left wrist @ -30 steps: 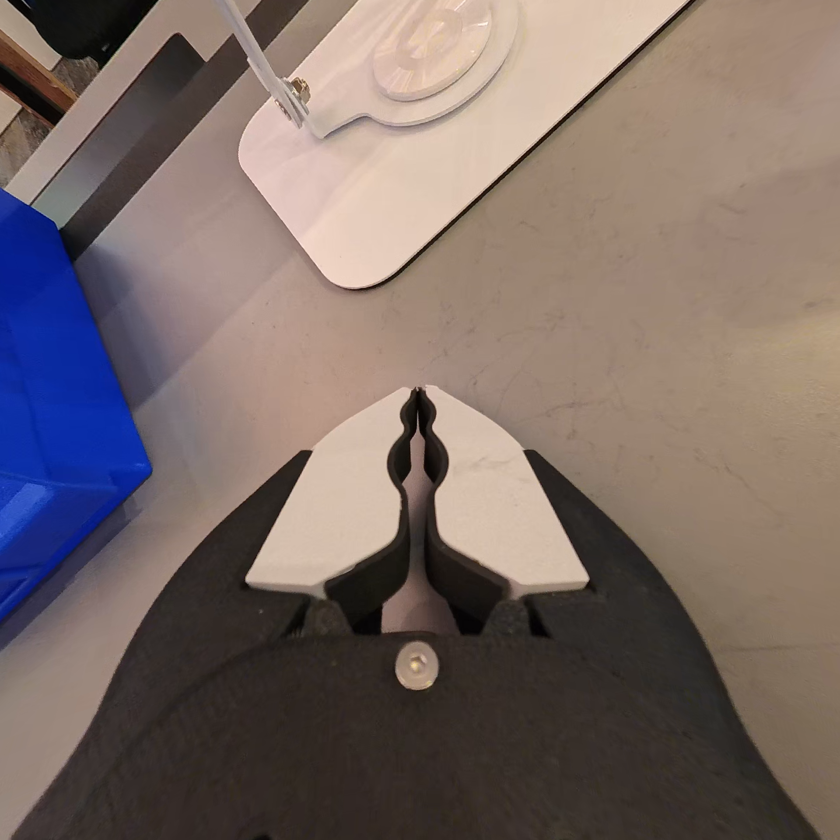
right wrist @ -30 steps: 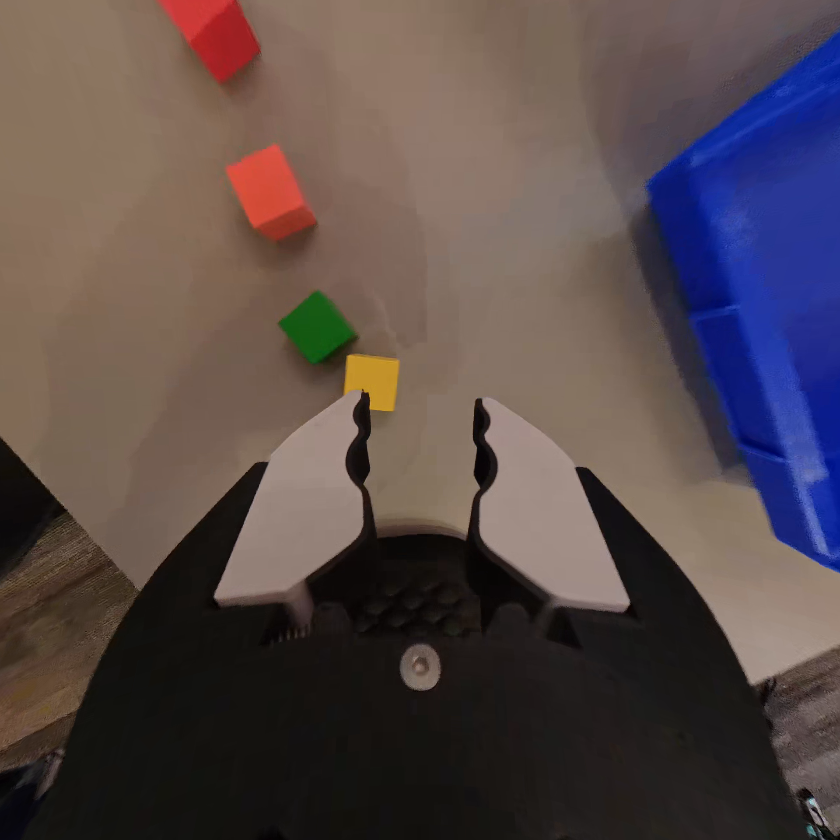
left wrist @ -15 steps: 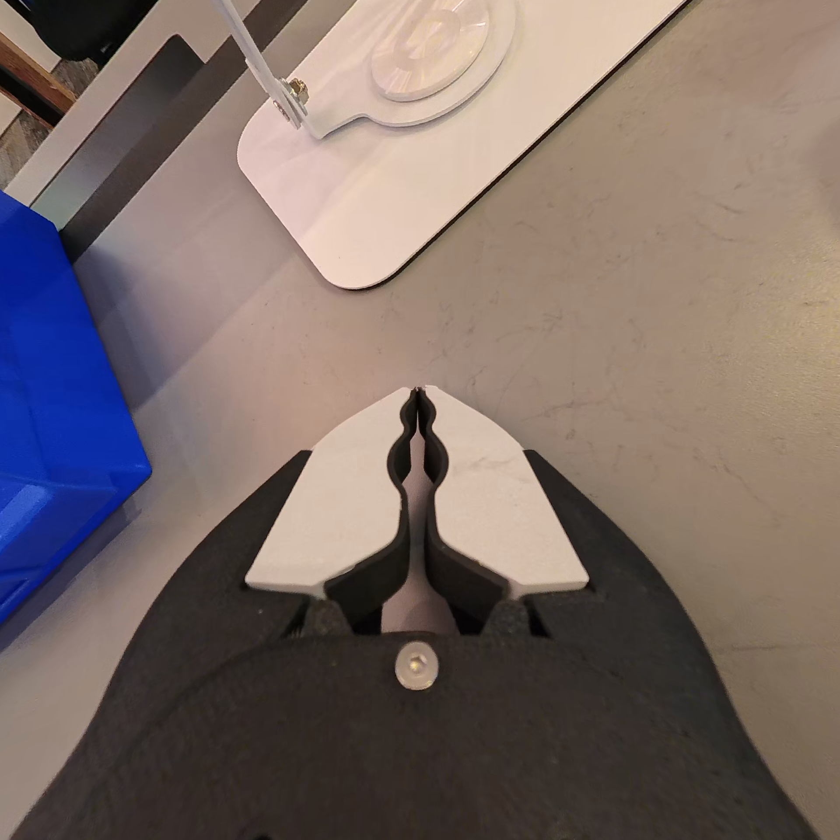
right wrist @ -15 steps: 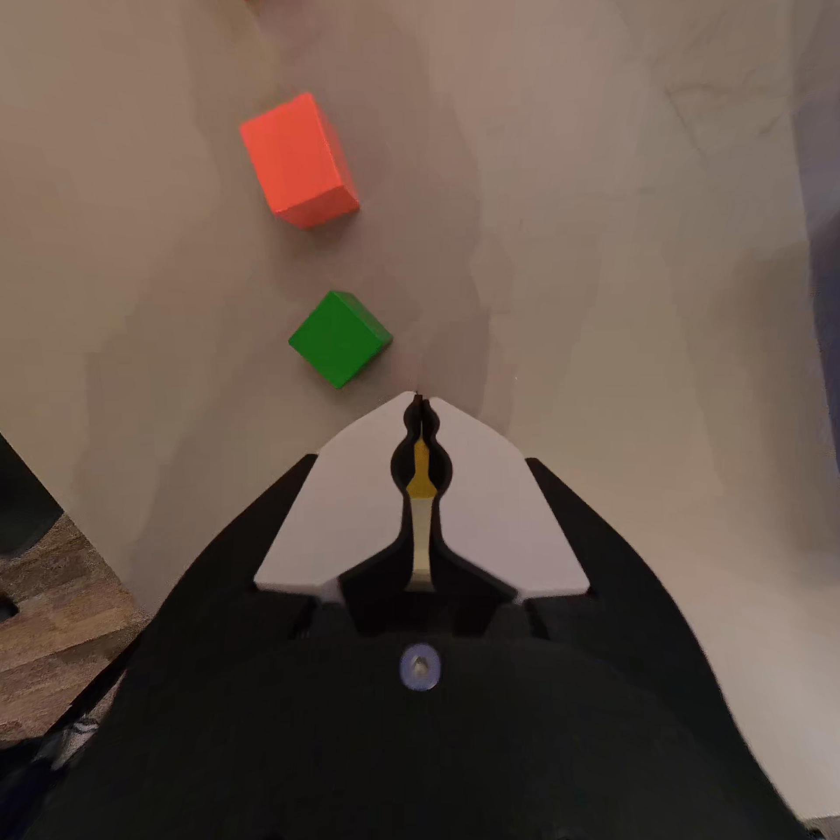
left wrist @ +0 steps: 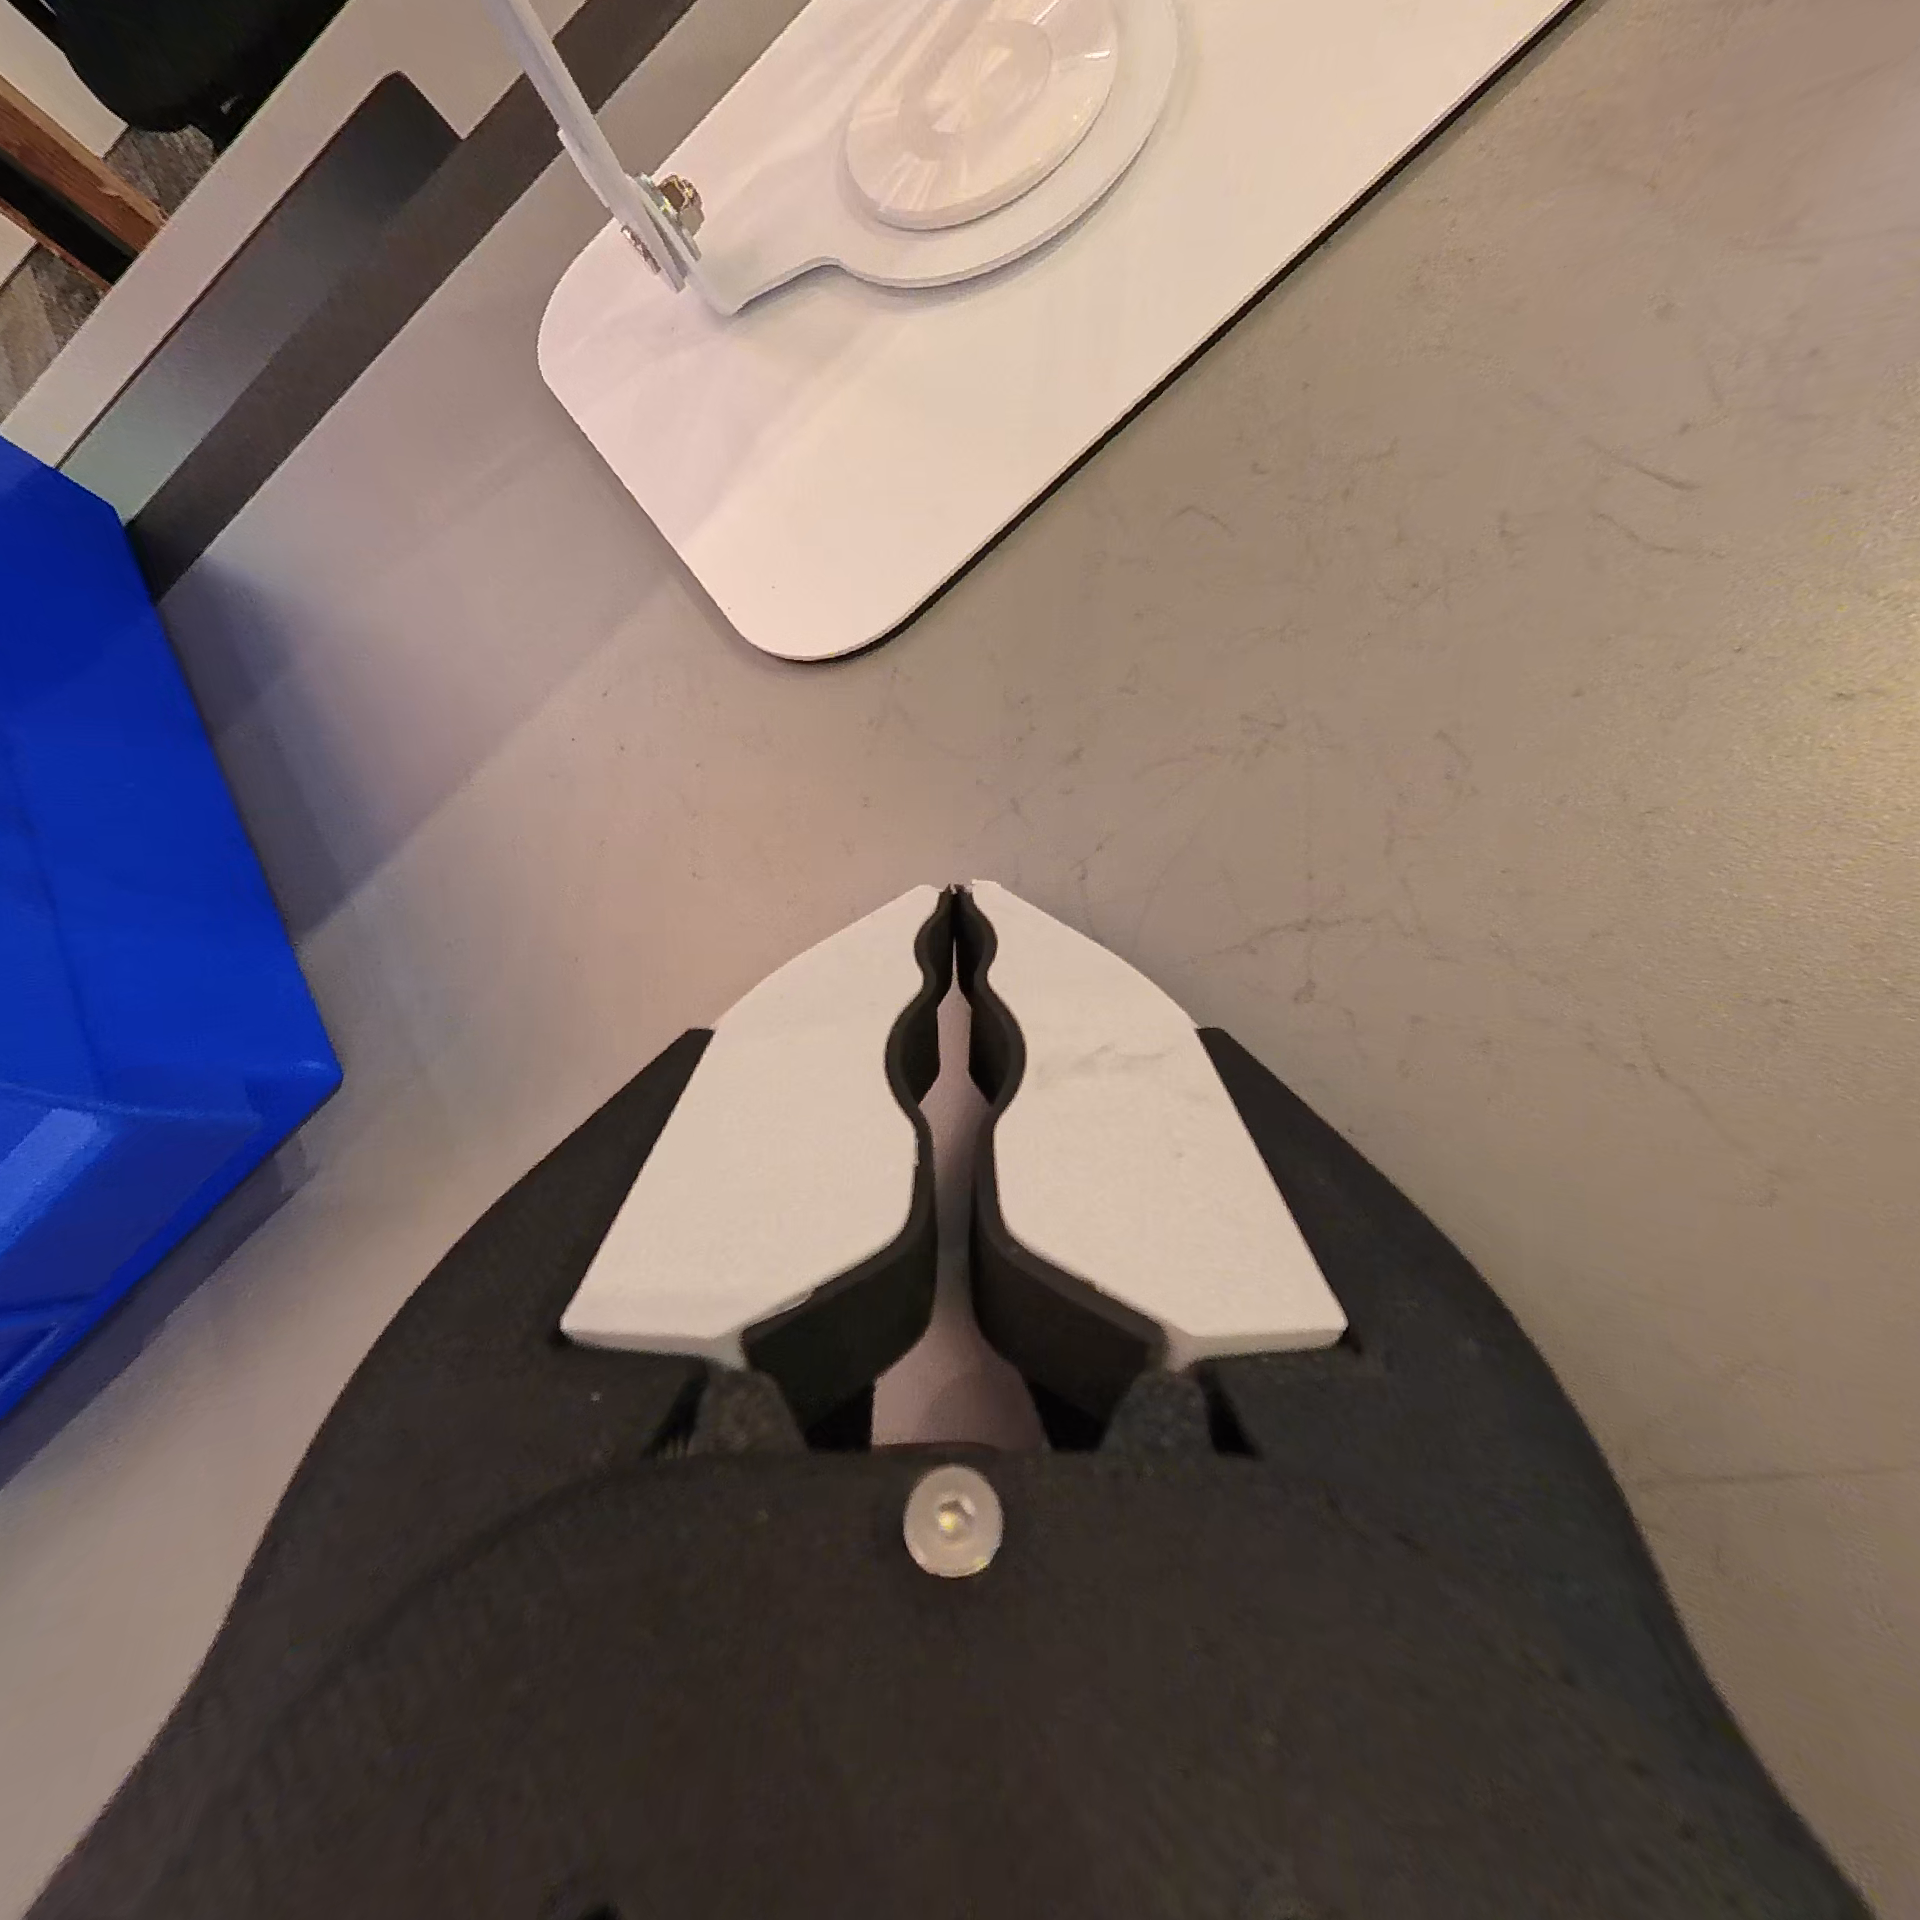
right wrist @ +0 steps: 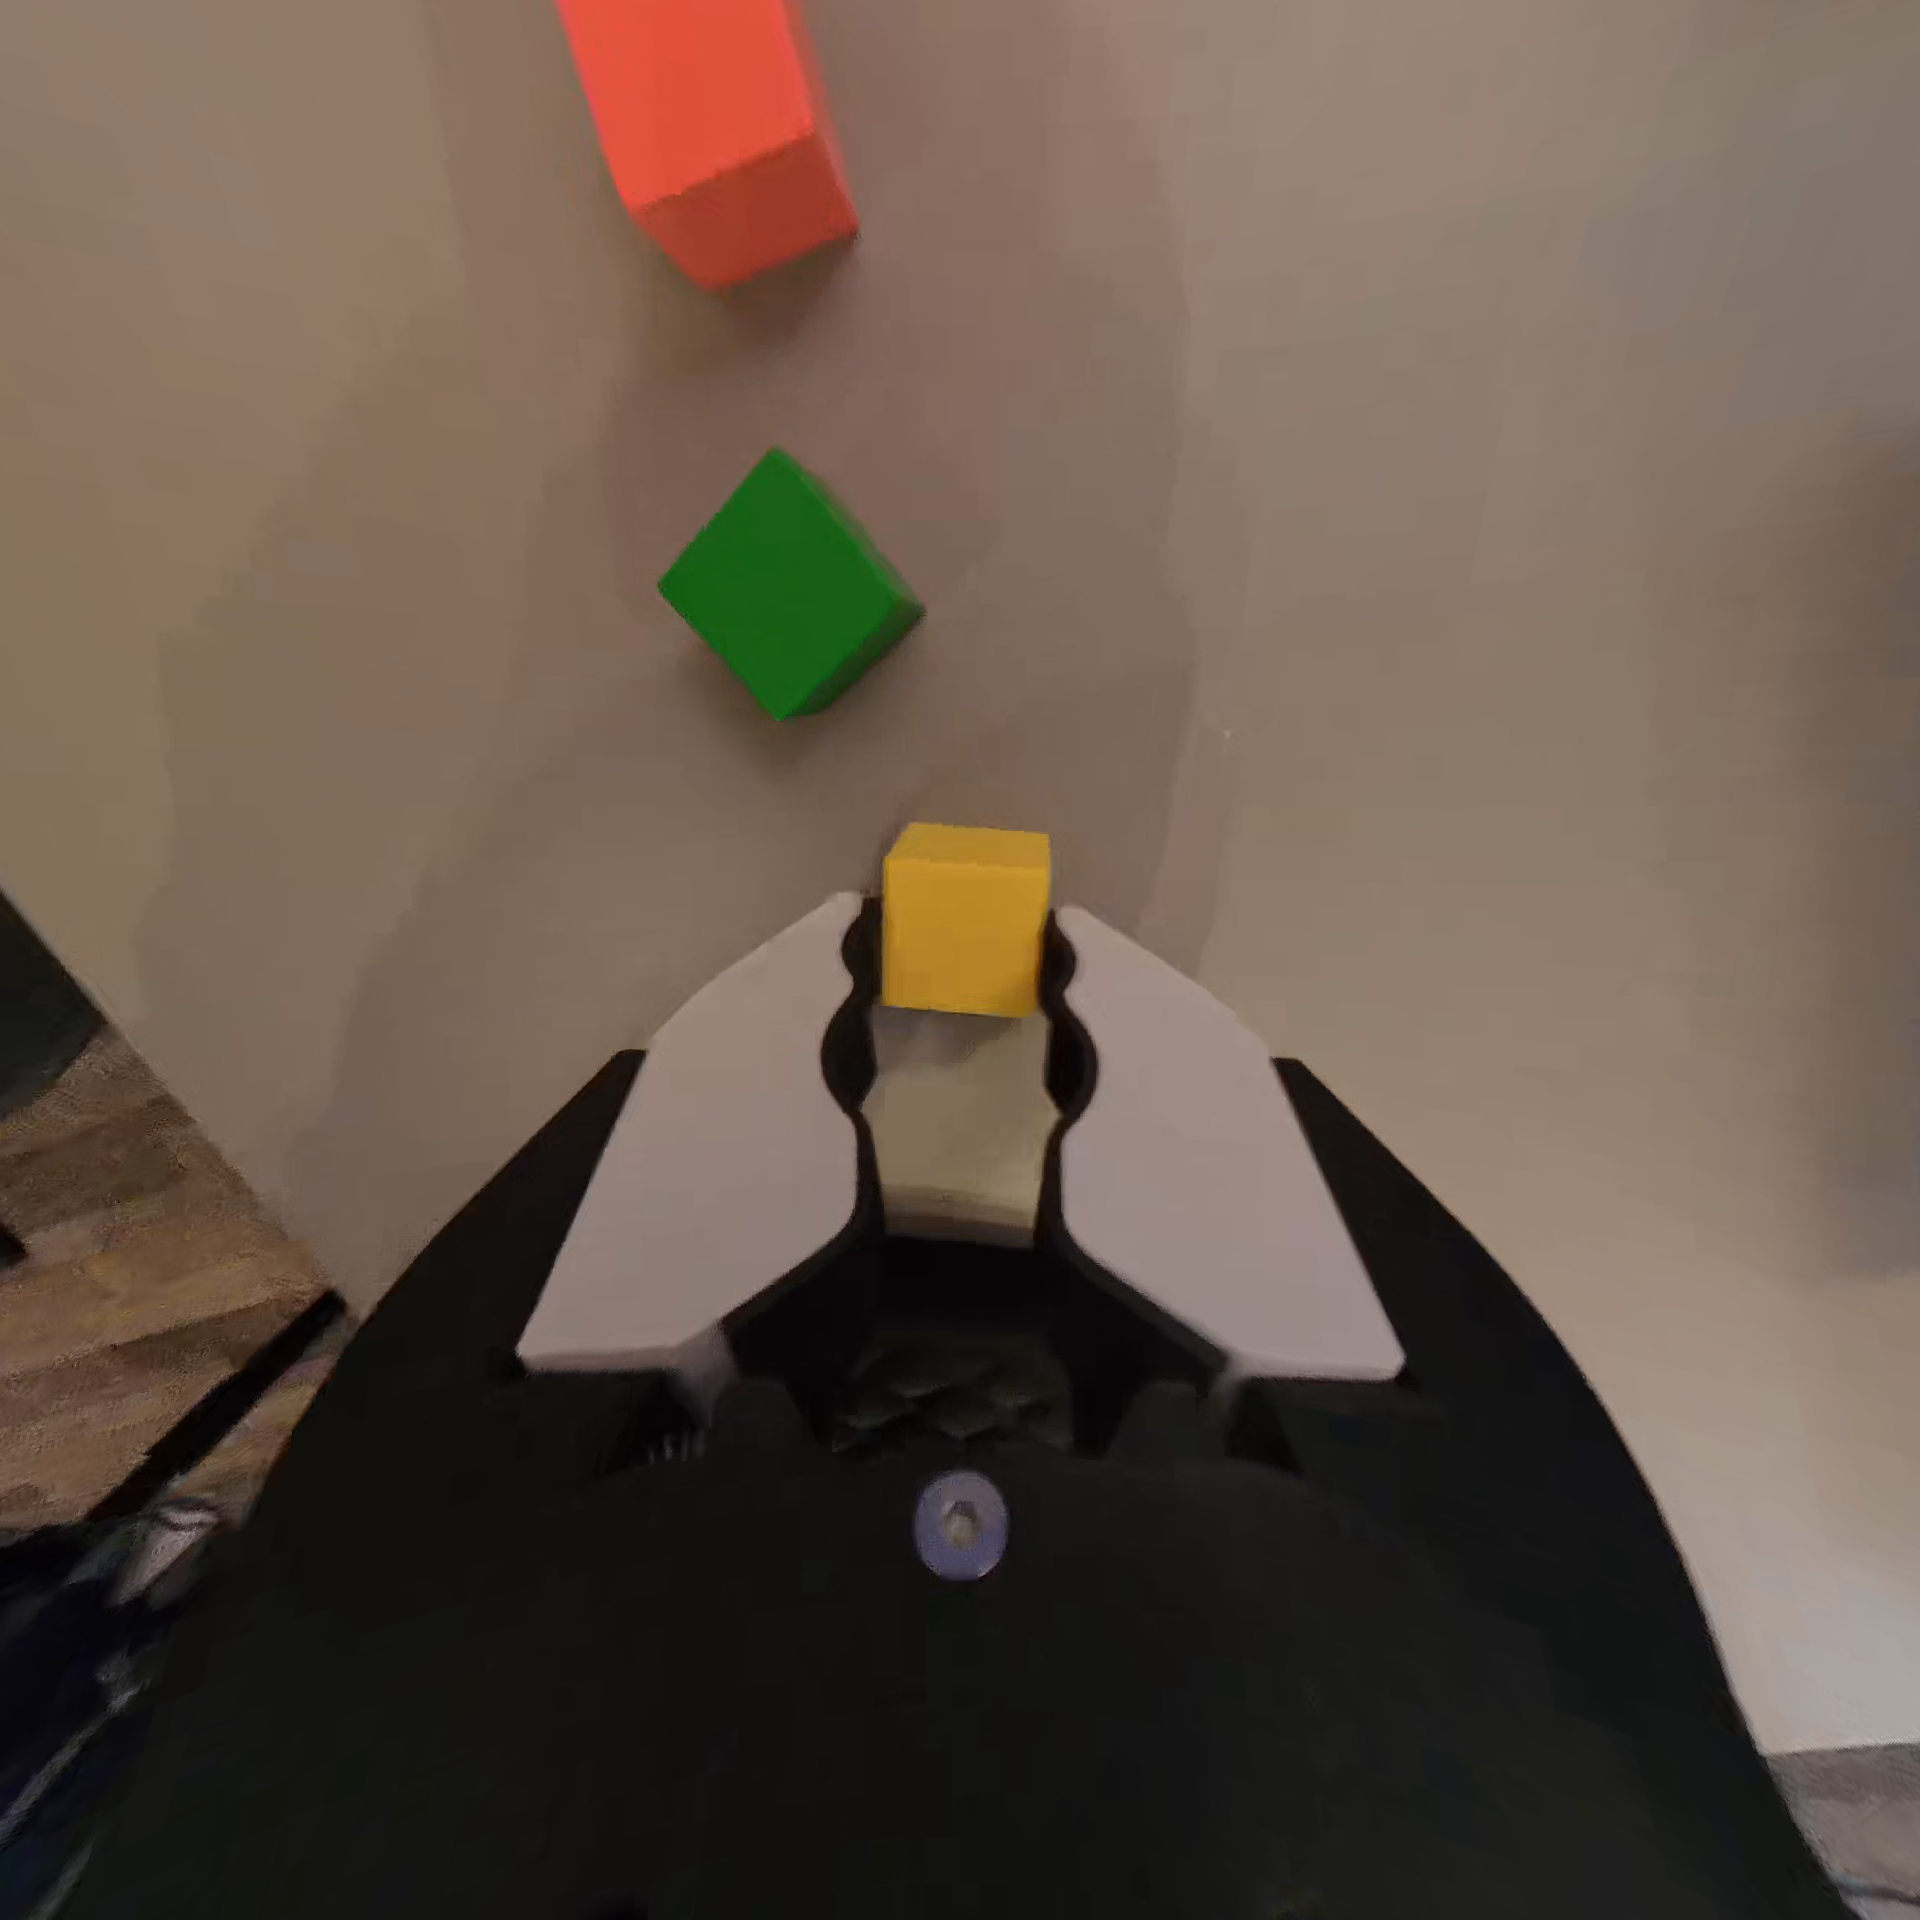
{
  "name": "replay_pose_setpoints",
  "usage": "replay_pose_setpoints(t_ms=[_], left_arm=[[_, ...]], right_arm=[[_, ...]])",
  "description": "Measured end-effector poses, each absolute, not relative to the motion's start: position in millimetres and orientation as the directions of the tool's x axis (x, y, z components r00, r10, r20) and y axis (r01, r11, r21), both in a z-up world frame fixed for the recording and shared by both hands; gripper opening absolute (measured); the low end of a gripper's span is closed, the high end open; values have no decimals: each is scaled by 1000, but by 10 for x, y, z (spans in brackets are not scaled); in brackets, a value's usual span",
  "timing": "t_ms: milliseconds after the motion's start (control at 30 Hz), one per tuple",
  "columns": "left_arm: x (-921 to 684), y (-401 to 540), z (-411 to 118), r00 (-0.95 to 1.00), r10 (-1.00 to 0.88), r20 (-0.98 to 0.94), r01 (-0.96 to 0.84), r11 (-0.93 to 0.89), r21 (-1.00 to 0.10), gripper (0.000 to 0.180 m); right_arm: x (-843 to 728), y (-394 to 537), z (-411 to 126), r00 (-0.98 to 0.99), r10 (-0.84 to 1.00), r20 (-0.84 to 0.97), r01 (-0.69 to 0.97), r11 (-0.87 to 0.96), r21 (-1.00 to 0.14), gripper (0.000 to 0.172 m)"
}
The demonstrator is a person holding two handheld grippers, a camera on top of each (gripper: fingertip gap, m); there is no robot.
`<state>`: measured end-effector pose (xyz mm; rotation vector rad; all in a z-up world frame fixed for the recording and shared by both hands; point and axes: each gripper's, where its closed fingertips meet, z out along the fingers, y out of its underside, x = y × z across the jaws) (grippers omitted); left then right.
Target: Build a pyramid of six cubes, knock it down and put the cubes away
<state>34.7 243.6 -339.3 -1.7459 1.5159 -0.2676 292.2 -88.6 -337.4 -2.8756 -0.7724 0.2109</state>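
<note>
Counting three cubes: my right gripper (right wrist: pixel 964 920) clamps one yellow cube (right wrist: pixel 961 925); one green cube (right wrist: pixel 784 587), one orange cube (right wrist: pixel 717 135) lie loose on the table (right wrist: pixel 1455 520). My left gripper (left wrist: pixel 956 891) is pressed together, bare.

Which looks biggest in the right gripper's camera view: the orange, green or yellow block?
1. Orange block, partly cut off by the top edge.
2. Green block.
3. Yellow block, between the right gripper's fingers.

The wide-angle lens distorts, so true sizes are unsure.

Left hand-held gripper (left wrist: pixel 956 889) closed on nothing above grey table (left wrist: pixel 1351 727) — blue bin (left wrist: pixel 114 935) left, white base plate (left wrist: pixel 883 416) ahead
</note>
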Motion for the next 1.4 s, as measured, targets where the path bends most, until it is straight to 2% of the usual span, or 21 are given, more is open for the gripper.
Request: replay_pose_setpoints(t_ms=[133, 267, 367, 533, 667, 733, 800, 833, 967, 1100, 1200, 1400], left_arm=[[347, 2435, -3393, 262, -907, -331, -741, 31, -671, 0], [346, 2435, -3392, 262, -906, -332, -741, 32, -671, 0], [346, 2435, -3392, 262, -907, -329, -740, 29, -672, 0], [346, 2432, -3391, 259, -908, -329, -740, 33, -672, 0], [347, 2429, -3390, 256, -908, -332, -740, 37, -671, 0], [346, 2428, -3390, 255, -908, -332, -740, 38, -671, 0], [347, 2427, -3390, 253, -910, -329, -740, 37, -671, 0], [347, 2427, -3391, 253, -911, -326, -740, 35, -672, 0], [349, 2423, -3391, 251, -913, -323, -739, 35, -673, 0], [350, 2422, -3392, 251, -915, -317, -739, 31, -673, 0], [354, 2419, -3393, 249, -915, -316, -740, 30, -672, 0], [355, 2419, -3388, 249, -910, -330, -740, 41, -671, 0]], right_arm=[[3026, -753, -3237, 866, 498, -31, 481, -850, -213, 29], [3432, -252, -2589, 917, 387, 95, 393, -836, -383, 29], [3973, 203, -2294, 948, 266, 173, 315, -846, -429, 28], [4594, 916, -2678, 983, 163, 90, 185, -910, -370, 29], [4873, 1185, -3168, 990, 116, 78, 133, -953, -274, 29], [4912, 1259, -3304, 993, 101, 59, 113, -955, -272, 29], [4951, 1293, -3326, 996, 68, 62, 83, -953, -292, 56], [4967, 1267, -3273, 994, 66, 83, 88, -951, -297, 56], [4679, 1002, -2636, 972, 158, 174, 217, -887, -407, 46], [3600, 337, -2174, 817, 548, 178, 562, -688, -459, 43], [2899, -150, -2366, 631, 757, 169, 747, -535, -396, 43], [2459, -514, -3130, 487, 873, 38, 853, -466, -237, 56]])
